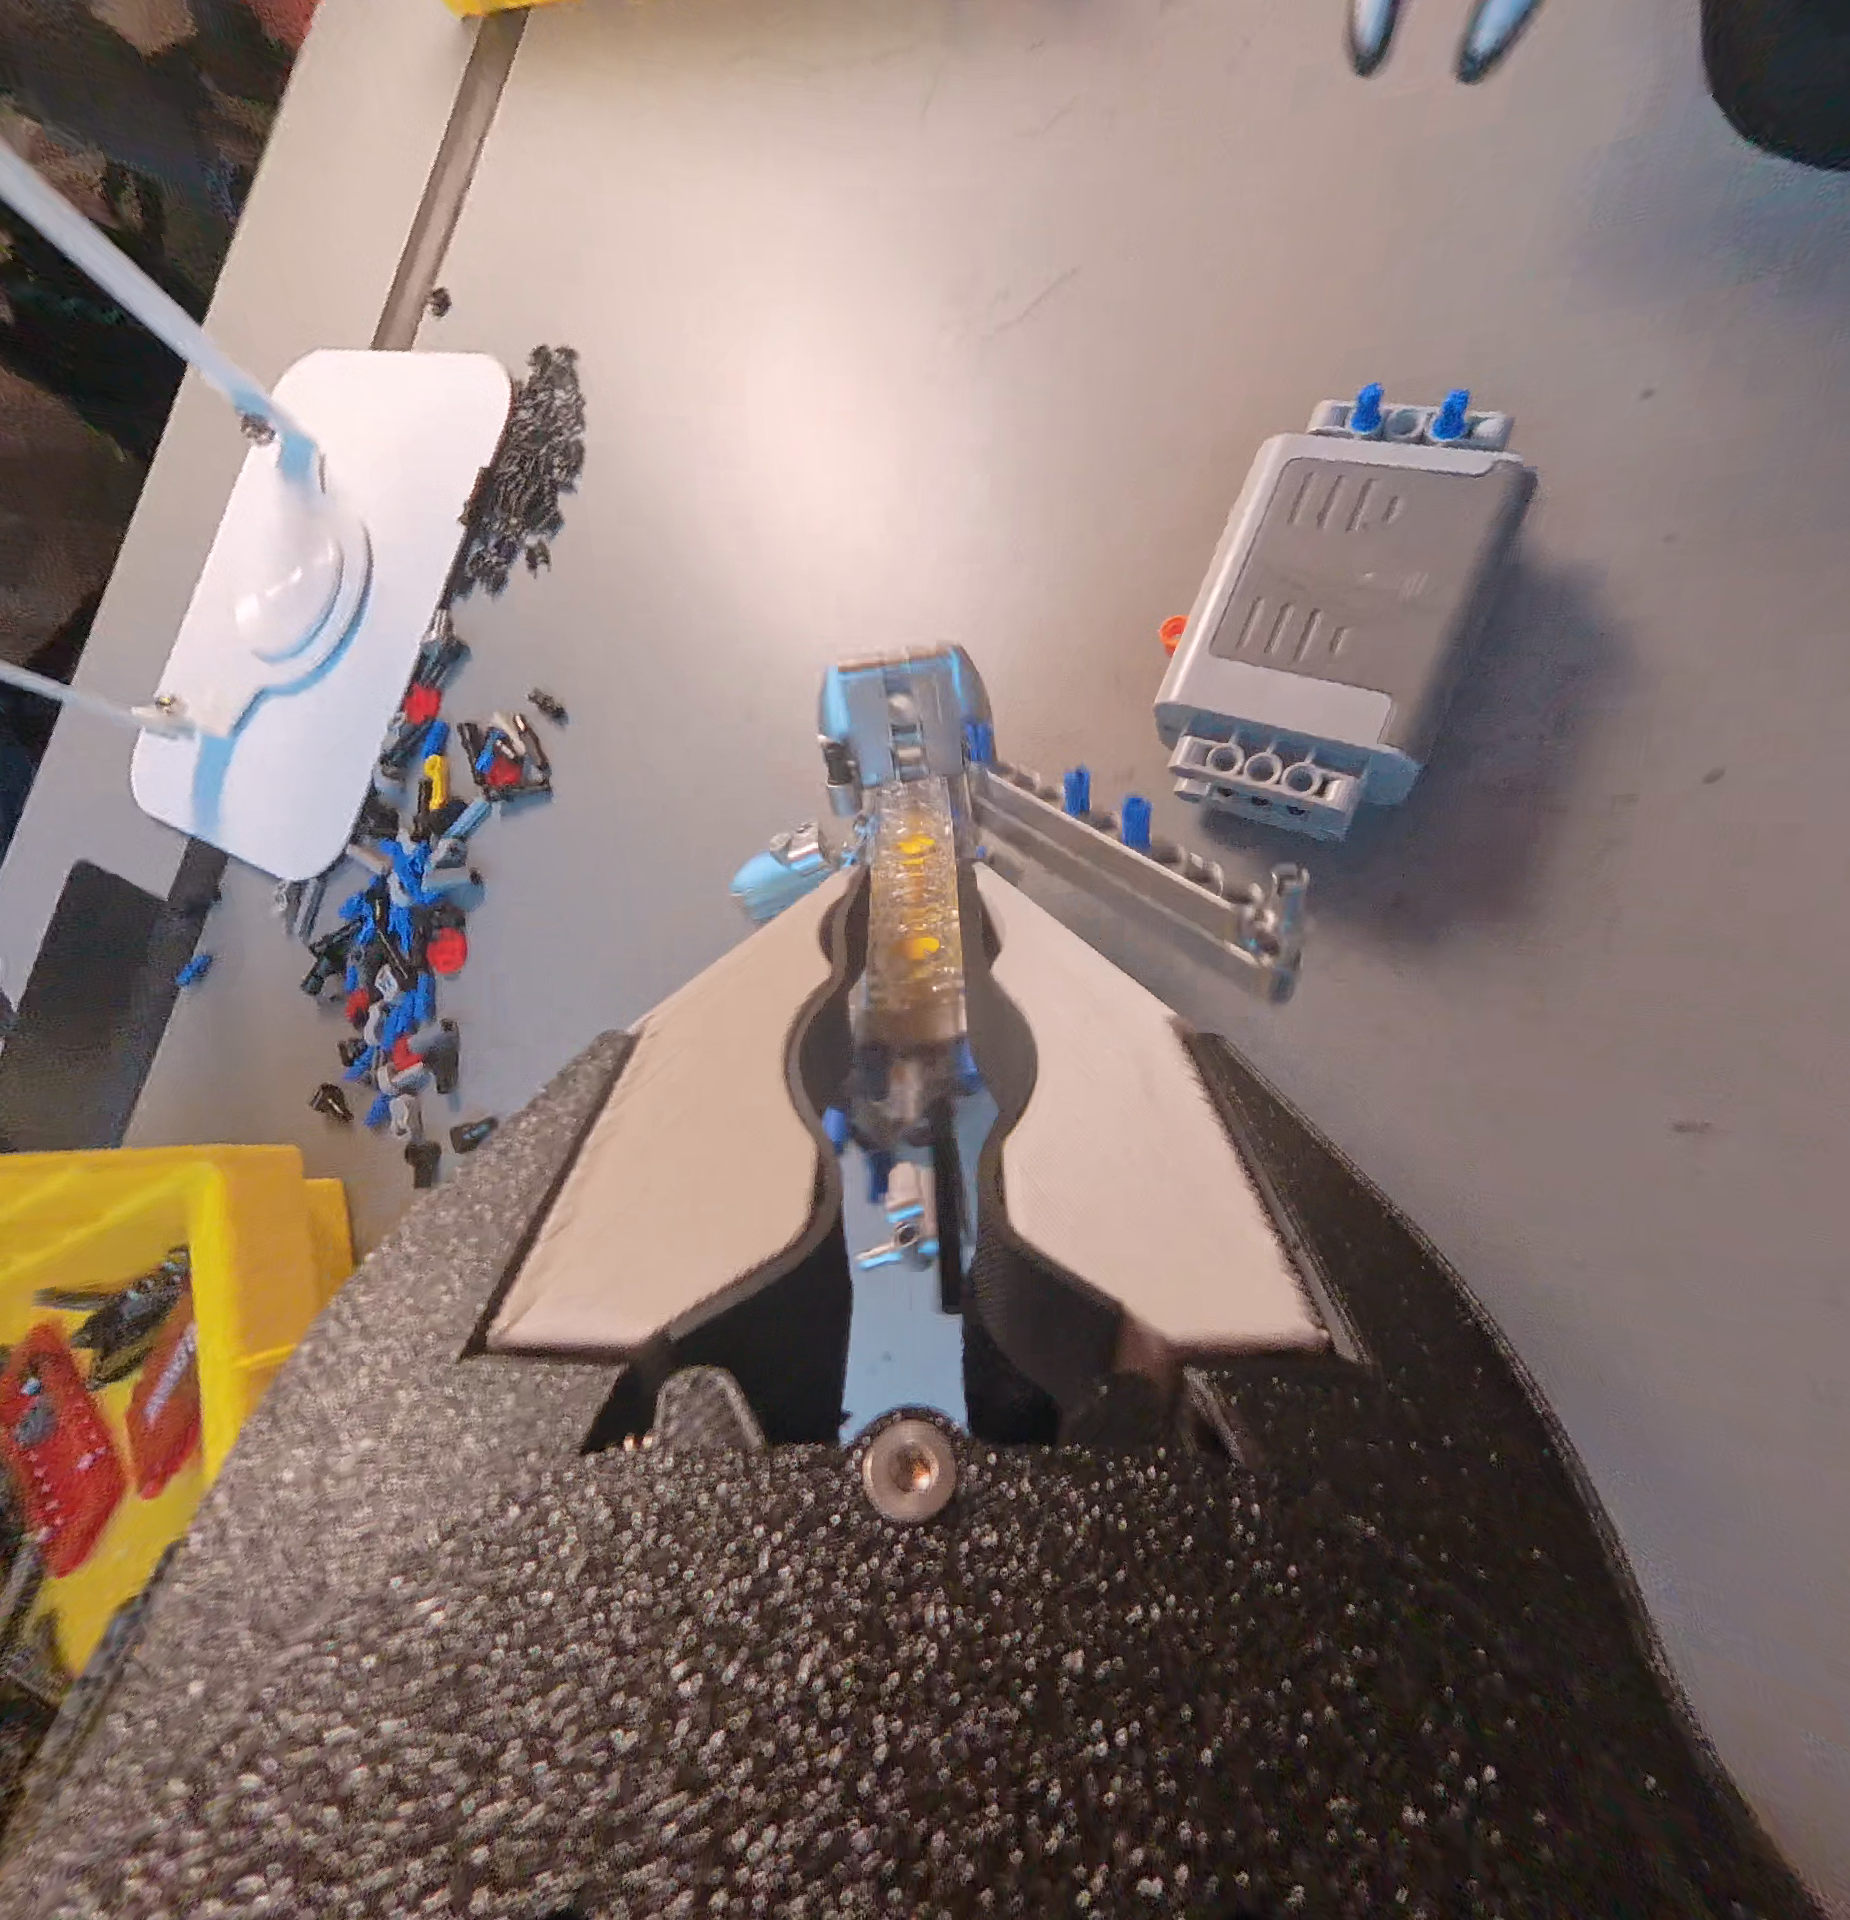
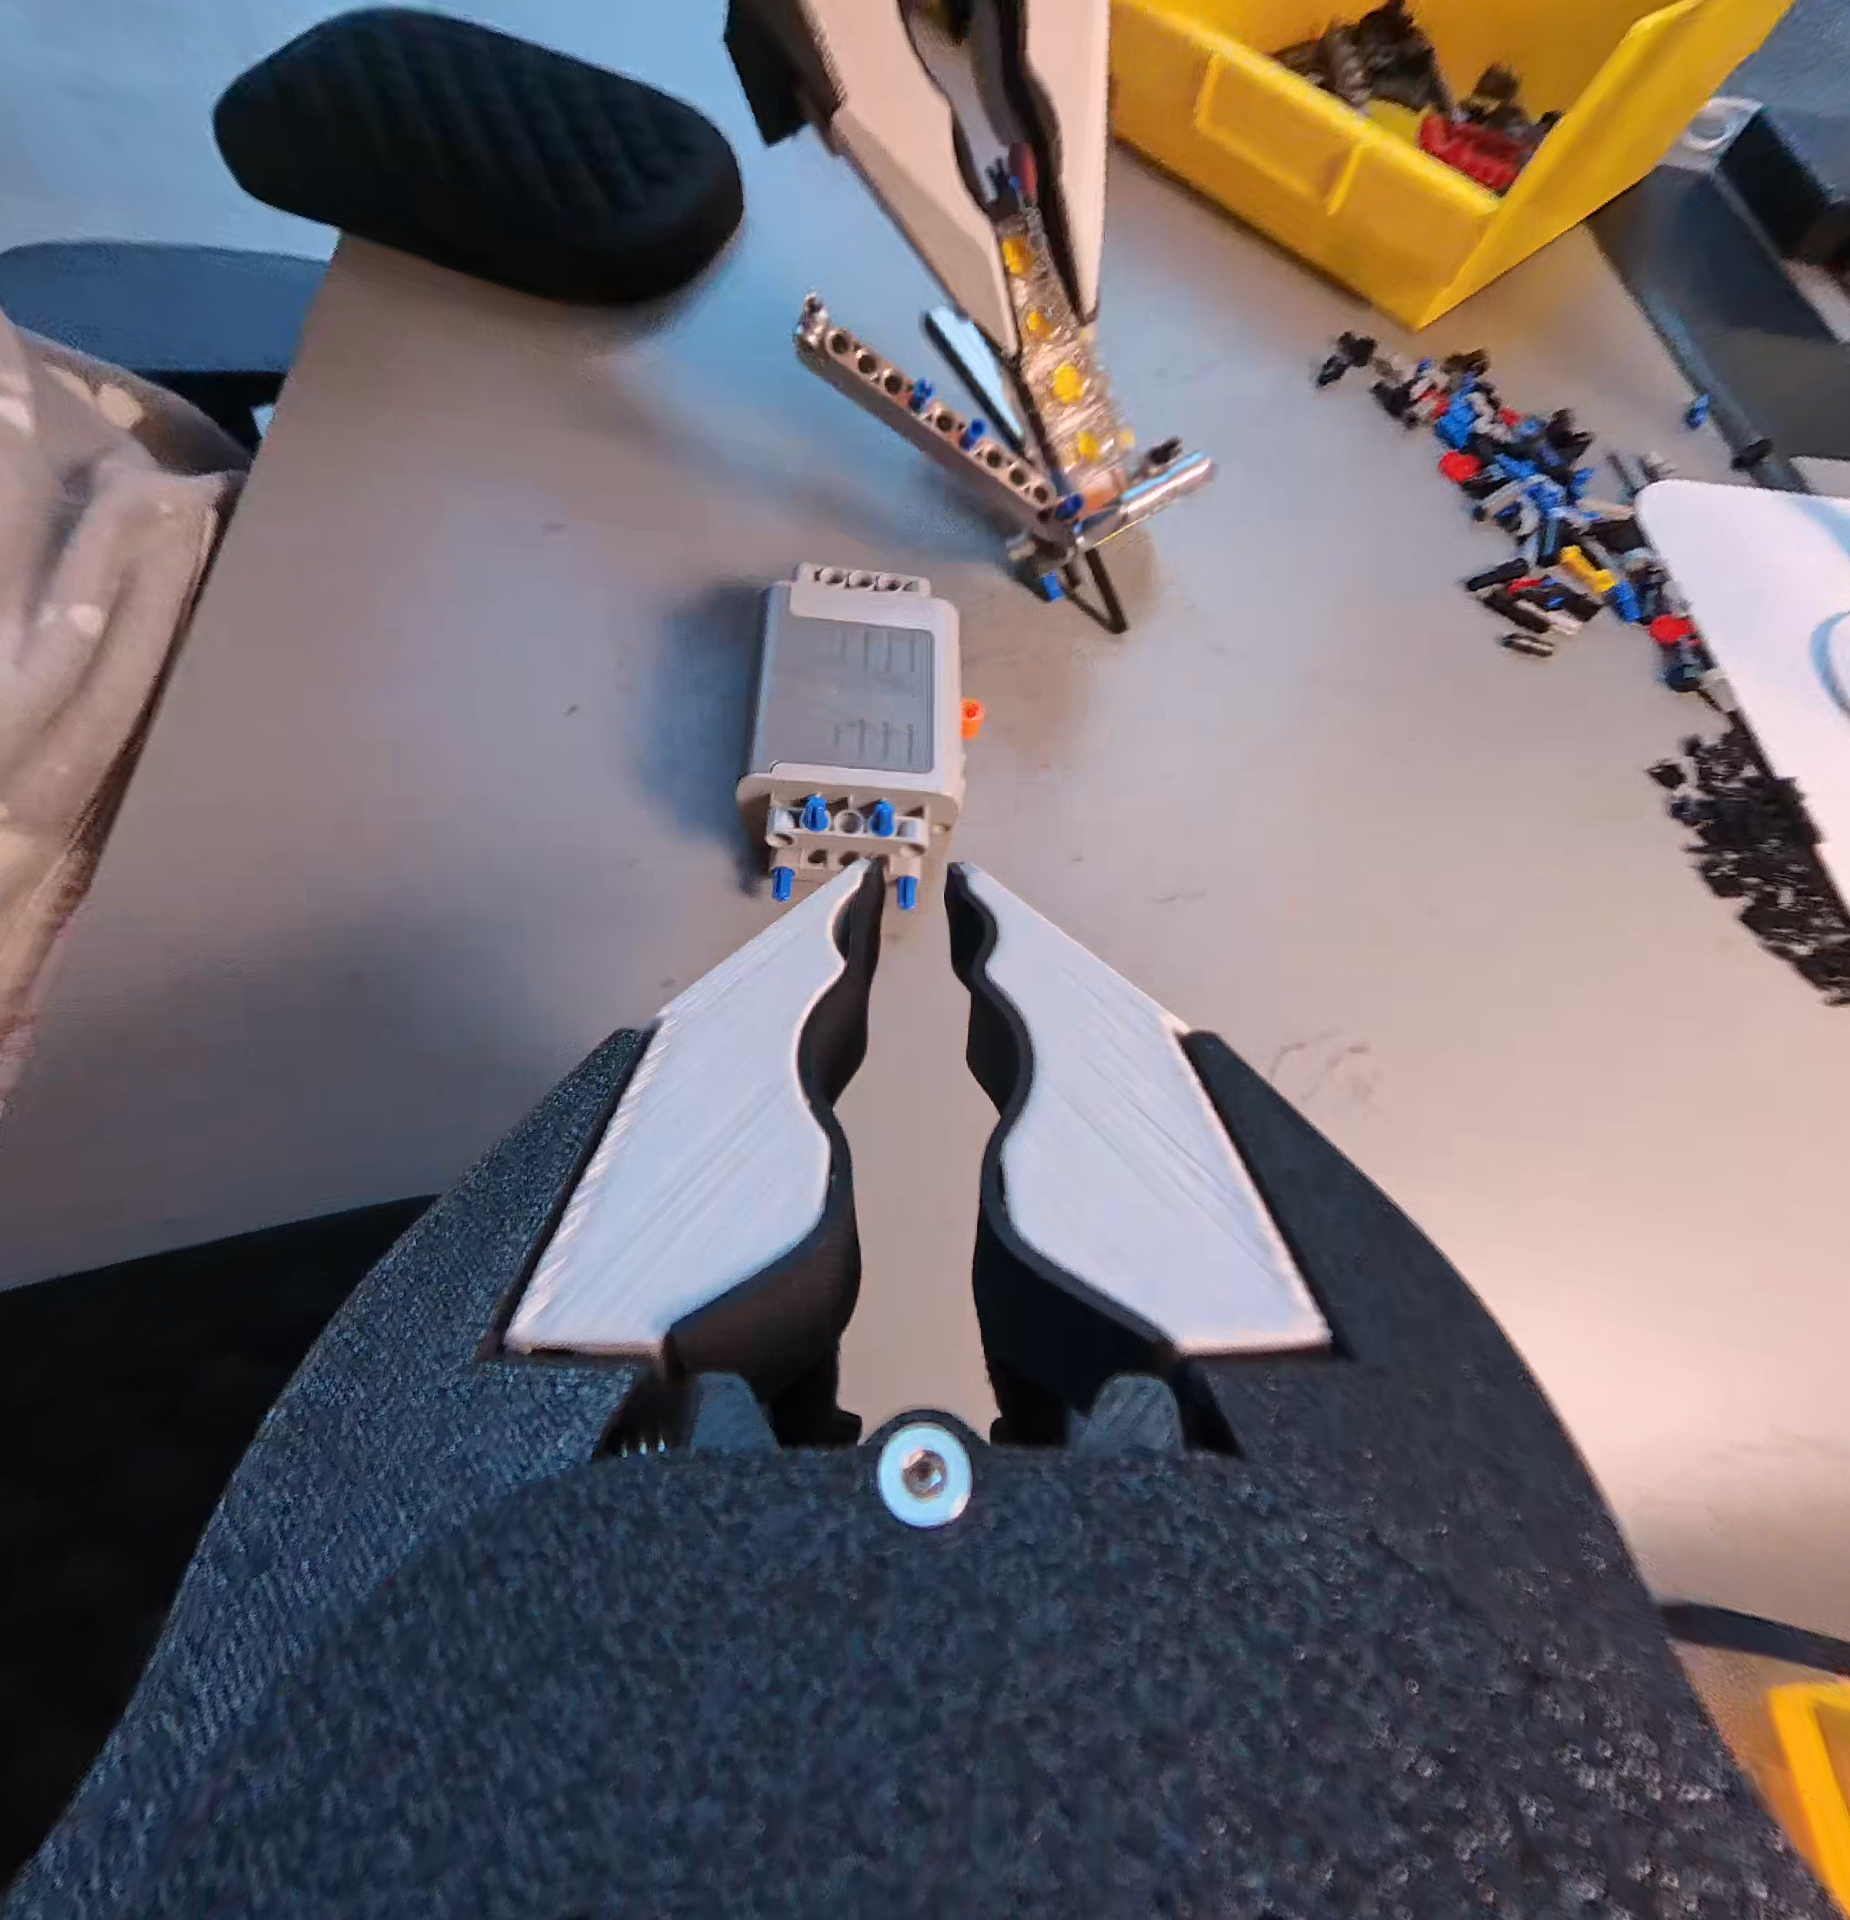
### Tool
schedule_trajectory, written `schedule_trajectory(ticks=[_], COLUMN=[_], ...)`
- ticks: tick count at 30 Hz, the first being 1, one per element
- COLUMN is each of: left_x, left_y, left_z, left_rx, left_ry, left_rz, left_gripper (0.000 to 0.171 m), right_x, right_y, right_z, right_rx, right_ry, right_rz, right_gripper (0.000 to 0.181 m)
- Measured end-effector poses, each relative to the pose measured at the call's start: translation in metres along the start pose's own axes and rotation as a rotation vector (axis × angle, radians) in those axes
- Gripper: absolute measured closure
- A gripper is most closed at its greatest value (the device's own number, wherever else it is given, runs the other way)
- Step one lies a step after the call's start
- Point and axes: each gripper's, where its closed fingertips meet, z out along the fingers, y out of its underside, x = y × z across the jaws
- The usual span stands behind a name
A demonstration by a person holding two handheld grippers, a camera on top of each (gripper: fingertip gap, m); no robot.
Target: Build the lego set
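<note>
My left gripper (image 1: 908,883) is shut on a toy-brick assembly (image 1: 916,914): a clear cylinder with yellow parts inside, a grey-blue head at its far end and a long grey holed beam (image 1: 1139,883) sticking out to the right. The same assembly (image 2: 1066,395) shows in the right wrist view, held upright with its foot on the grey table. A grey battery box (image 1: 1347,613) with blue pins lies to its right. My right gripper (image 2: 908,883) is open and empty, its tips just short of the pin end of the battery box (image 2: 859,717).
A pile of small blue, black and red pins (image 1: 412,914) lies on the left, beside a white plate (image 1: 318,603) with a stand. Yellow bins (image 1: 90,1382) (image 2: 1420,135) hold more parts. A black padded armrest (image 2: 474,156) sits at the table's far edge. My right fingertips sit around 15 cm from my left ones.
</note>
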Motion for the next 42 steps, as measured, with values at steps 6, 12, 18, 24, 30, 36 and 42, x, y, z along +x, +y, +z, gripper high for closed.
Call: schedule_trajectory(ticks=[6,12,18,24,30,36,42], left_x=[-0.004,0.003,0.002,0.007,0.028,0.091,0.101], left_y=[0.017,0.036,0.039,0.023,-0.021,-0.044,-0.038], left_z=[-0.001,0.003,-0.003,-0.016,-0.032,0.01,0.054], left_rx=[0.067,0.128,0.185,0.306,0.435,0.204,0.015], left_ry=[-0.049,-0.051,-0.062,0.034,0.146,0.366,0.351], left_rz=[0.034,0.058,0.074,-0.003,-0.03,0.147,0.226], left_gripper=[0.158,0.157,0.157,0.139,0.129,0.108,0.105], right_x=[-0.021,-0.025,-0.024,-0.024,-0.025,-0.025,-0.033], right_y=[0.003,0.006,0.002,0.004,0.005,0.006,0.005], right_z=[0.017,0.032,0.039,0.042,0.043,0.043,0.044], right_rx=[-0.022,-0.03,-0.004,-0.013,-0.025,-0.079,-0.111], right_ry=[-0.095,-0.124,-0.136,-0.143,-0.151,-0.17,-0.239], right_rz=[-0.035,-0.027,-0.005,0.002,-0.015,-0.081,-0.149], right_gripper=[0.17,0.171,0.172,0.174,0.177,0.177,0.178])
